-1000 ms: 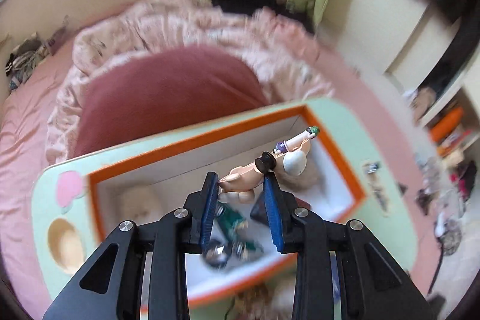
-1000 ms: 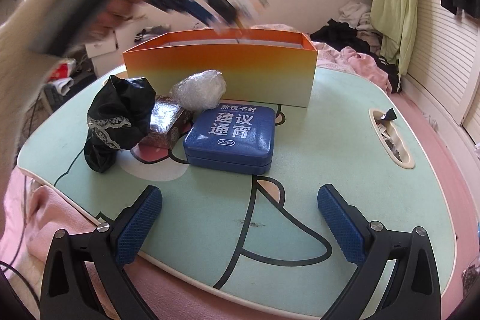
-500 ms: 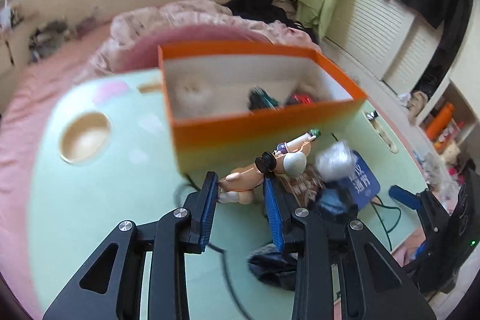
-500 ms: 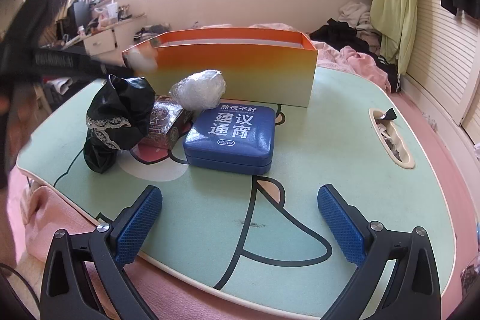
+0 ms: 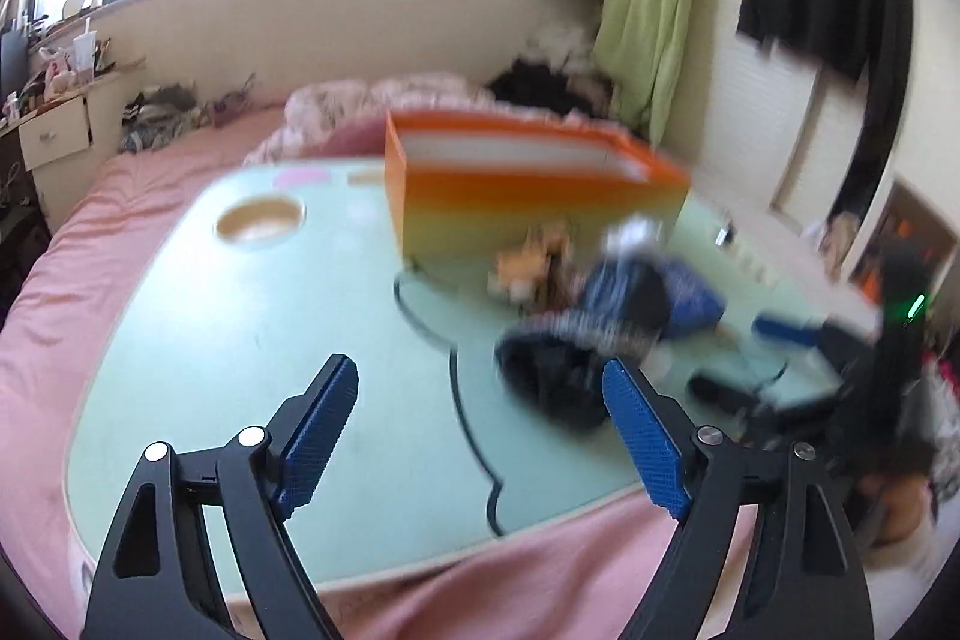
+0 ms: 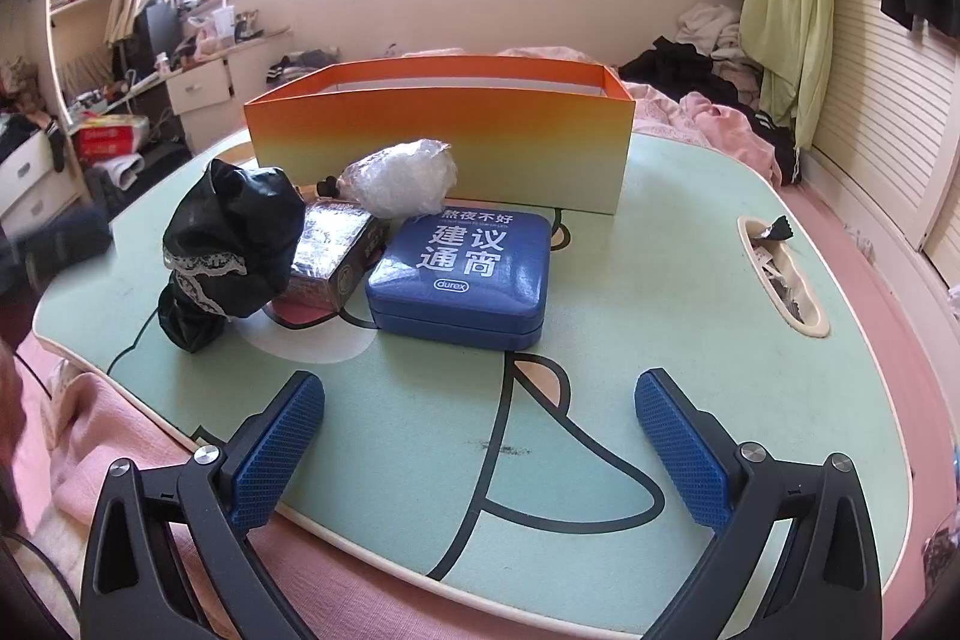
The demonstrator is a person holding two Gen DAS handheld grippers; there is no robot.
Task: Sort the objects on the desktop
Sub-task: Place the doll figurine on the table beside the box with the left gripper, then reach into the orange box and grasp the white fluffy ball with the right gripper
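My left gripper (image 5: pixel 477 373) hangs low over the near part of the green lap table (image 5: pixel 240 340). Its jaws are opening and nothing is between them. A blurred tan figurine (image 5: pixel 528 262) lies at the foot of the orange box (image 5: pixel 540 196). My right gripper (image 6: pixel 480 388) stands open and empty over the table's front edge. Ahead of it lie a blue tin (image 6: pixel 462 268), a small brown box (image 6: pixel 333 250), a black lace-trimmed bundle (image 6: pixel 234 244) and a bubble-wrap ball (image 6: pixel 399 184), all in front of the orange box (image 6: pixel 438 142).
The table (image 6: pixel 660 316) rests on a pink bed. It has a round cup recess (image 5: pixel 261 220) at the far left and a long slot (image 6: pixel 780 274) with scraps on the right. Pink bedding and clothes lie behind the box.
My left gripper pulled back from above the orange box and sank toward the table. Its jaws went from shut on the figurine to wide apart, and the figurine now lies by the box. The right gripper kept still.
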